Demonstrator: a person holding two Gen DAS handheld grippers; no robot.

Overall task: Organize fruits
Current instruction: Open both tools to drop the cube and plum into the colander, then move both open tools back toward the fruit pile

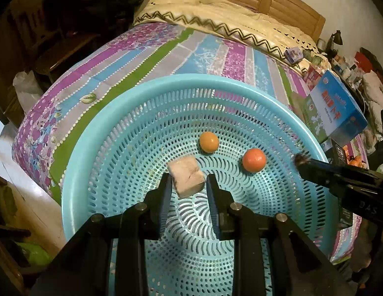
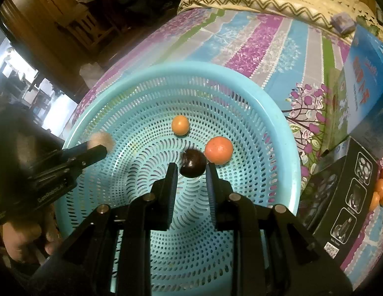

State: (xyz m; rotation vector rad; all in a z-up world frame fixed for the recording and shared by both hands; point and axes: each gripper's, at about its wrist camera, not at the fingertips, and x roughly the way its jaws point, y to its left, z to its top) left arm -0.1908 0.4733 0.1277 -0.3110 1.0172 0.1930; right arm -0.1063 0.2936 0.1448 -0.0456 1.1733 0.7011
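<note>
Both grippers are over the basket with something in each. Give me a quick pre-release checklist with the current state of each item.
1. Left gripper holding pale pinkish wedge-shaped chunk: ok.
2. Right gripper holding dark round fruit: ok.
3. Both loads over the turquoise perforated plastic basket: ok.
4. Bare basket floor under each load: ok.
5. Dark fruit clear of the larger orange-red fruit: not ok, they look touching or nearly so.
6. Small yellow-orange fruit lying apart from both grippers: ok.

L+R wrist cams | steep down, close | share blue basket (image 1: 75,153)
</note>
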